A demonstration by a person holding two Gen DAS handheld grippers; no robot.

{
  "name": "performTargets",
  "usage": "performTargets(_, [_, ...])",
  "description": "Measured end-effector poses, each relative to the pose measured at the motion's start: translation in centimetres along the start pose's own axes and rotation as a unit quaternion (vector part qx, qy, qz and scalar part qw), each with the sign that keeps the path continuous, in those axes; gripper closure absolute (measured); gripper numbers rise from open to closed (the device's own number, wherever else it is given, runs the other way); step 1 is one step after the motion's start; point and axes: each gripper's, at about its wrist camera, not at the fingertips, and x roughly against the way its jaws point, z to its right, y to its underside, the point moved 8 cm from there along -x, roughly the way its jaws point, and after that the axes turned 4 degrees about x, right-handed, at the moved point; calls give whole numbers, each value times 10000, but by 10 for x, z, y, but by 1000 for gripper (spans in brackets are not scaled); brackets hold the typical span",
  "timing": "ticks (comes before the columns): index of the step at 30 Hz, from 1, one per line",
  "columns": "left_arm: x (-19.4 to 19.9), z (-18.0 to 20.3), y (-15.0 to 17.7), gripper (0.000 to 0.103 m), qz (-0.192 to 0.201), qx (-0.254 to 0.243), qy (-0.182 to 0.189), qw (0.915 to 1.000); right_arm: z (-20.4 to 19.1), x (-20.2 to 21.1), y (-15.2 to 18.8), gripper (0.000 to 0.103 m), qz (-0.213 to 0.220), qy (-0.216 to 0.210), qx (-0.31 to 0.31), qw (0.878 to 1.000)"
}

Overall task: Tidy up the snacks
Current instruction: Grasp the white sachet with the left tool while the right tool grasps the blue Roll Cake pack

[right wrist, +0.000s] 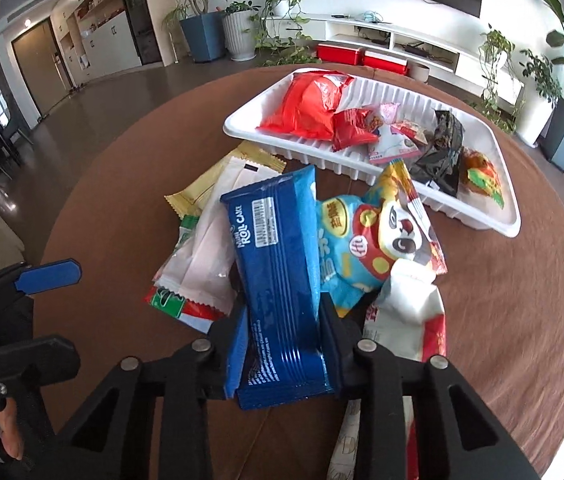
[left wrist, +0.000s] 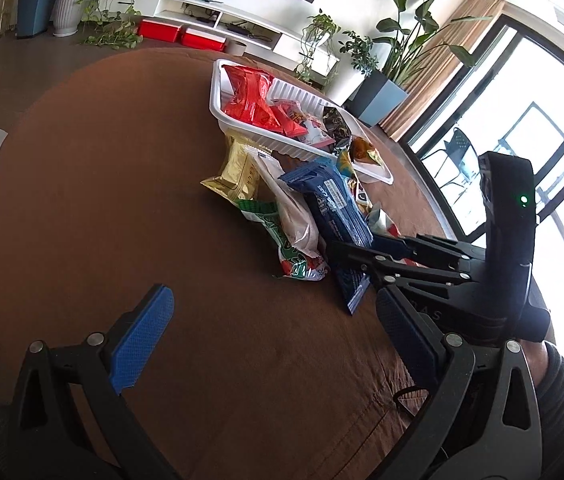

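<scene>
My right gripper (right wrist: 284, 332) is shut on a dark blue roll cake packet (right wrist: 277, 264), gripping its near end; it also shows in the left wrist view (left wrist: 332, 208) with the right gripper (left wrist: 356, 258) on it. Under and beside it lie a pile of snacks: a gold packet (left wrist: 237, 174), a white packet (right wrist: 209, 248), a green and red packet (left wrist: 290, 246) and a light blue panda packet (right wrist: 378, 236). A white tray (right wrist: 478, 140) behind holds red bags (right wrist: 310, 108) and several small packets. My left gripper (left wrist: 273, 336) is open and empty above the brown tablecloth.
The round table (left wrist: 101, 184) has a brown cloth. A white and red bag (right wrist: 406, 328) lies by my right gripper. Potted plants, a white shelf unit and red boxes (left wrist: 179, 34) stand beyond the table. Windows are at the right.
</scene>
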Motion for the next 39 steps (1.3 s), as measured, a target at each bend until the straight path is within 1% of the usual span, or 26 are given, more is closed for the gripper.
performTargets(4, [0, 3, -6, 1, 7, -64, -106, 9999, 6, 12, 10, 72, 124, -208, -396, 9989])
performTargets(8, [-7, 7, -17, 1, -42, -179, -322, 9993, 9, 30, 24, 73, 256, -423, -841, 9952])
performTargets(11, [-20, 14, -28, 2, -187, -422, -643, 9969, 5, 42, 36, 73, 263, -520, -1012, 9932])
performTargets(13, [-30, 23, -36, 2, -240, -584, -746, 9952, 0, 50, 46, 73, 281, -629, -1153, 9909])
performTargets(15, [-41, 36, -46, 4, -261, -874, -926, 9915, -3, 55, 54, 73, 266, -691, -1249, 9894])
performTargets(18, [-60, 46, -56, 16, -399, -1176, -1205, 9849, -7, 56, 62, 73, 220, -772, -1303, 9882])
performTargets(19, [-69, 46, -58, 24, -505, -1193, -1276, 9833, -7, 55, 65, 73, 188, -795, -1331, 9877])
performTargets(20, [-75, 45, -58, 34, -574, -1175, -1293, 9829, -8, 55, 67, 73, 184, -832, -1351, 9872])
performTargets(22, [-87, 42, -59, 45, -711, -1160, -1351, 9815, -9, 55, 71, 73, 181, -881, -1354, 9867])
performTargets(27, [-105, 31, -55, 47, -927, -1187, -1593, 9757, -13, 50, 75, 73, 134, -951, -1330, 9864])
performTargets(31, [-112, 29, -57, 47, -956, -1281, -1679, 9728, -16, 48, 73, 73, 150, -974, -1276, 9869])
performTargets(32, [-112, 29, -58, 48, -969, -1303, -1676, 9724, -16, 48, 74, 73, 154, -968, -1257, 9872])
performTargets(33, [-113, 28, -59, 52, -982, -1333, -1687, 9717, -16, 48, 74, 73, 159, -966, -1249, 9873])
performTargets(34, [-115, 28, -59, 60, -1006, -1352, -1648, 9718, -16, 47, 73, 73, 155, -960, -1247, 9874])
performTargets(35, [-117, 29, -61, 65, -1029, -1341, -1600, 9725, -16, 46, 73, 73, 139, -953, -1249, 9875])
performTargets(36, [-117, 29, -61, 66, -1041, -1355, -1593, 9723, -16, 46, 74, 73, 126, -960, -1258, 9873])
performTargets(38, [-119, 31, -61, 73, -1079, -1436, -1579, 9710, -16, 46, 75, 73, 106, -957, -1256, 9874])
performTargets(39, [-120, 31, -61, 73, -1105, -1479, -1584, 9700, -16, 47, 75, 73, 103, -950, -1246, 9876])
